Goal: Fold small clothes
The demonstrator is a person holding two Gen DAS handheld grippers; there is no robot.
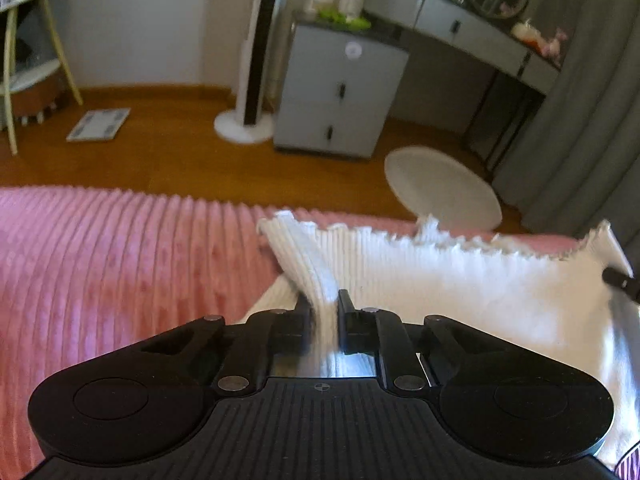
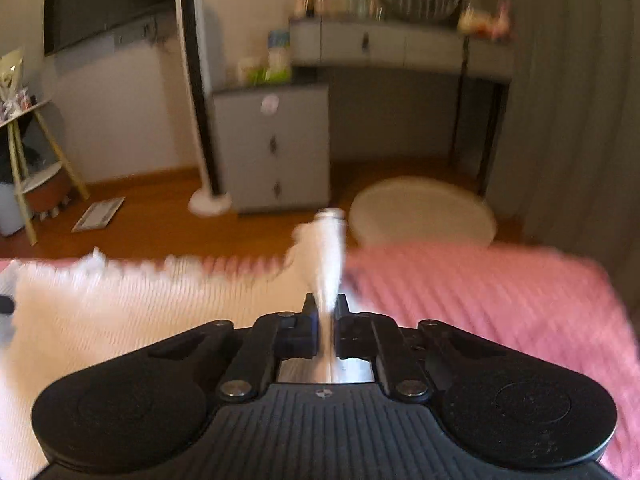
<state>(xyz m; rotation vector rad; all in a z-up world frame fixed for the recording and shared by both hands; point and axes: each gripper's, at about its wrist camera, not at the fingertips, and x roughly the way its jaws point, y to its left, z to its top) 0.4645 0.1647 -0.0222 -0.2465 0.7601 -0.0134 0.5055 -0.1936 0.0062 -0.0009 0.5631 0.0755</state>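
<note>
A white ribbed garment [image 1: 460, 280] is stretched between my two grippers above a pink ribbed bedspread [image 1: 120, 264]. My left gripper [image 1: 325, 304] is shut on the garment's left corner, which bunches up between the fingers. My right gripper [image 2: 325, 306] is shut on the garment's right corner [image 2: 326, 256], which stands up in a narrow fold. The rest of the garment [image 2: 120, 312] spreads to the left in the right wrist view. The tip of the right gripper shows at the right edge of the left wrist view [image 1: 620, 278].
The bedspread [image 2: 480, 304] ends at a wooden floor [image 1: 180, 152]. Beyond stand a grey drawer cabinet [image 1: 336, 92], a white tower fan [image 1: 252, 80], a round white stool [image 1: 444, 188], a grey vanity desk [image 1: 480, 36], grey curtains [image 1: 580, 120] and a bathroom scale [image 1: 98, 124].
</note>
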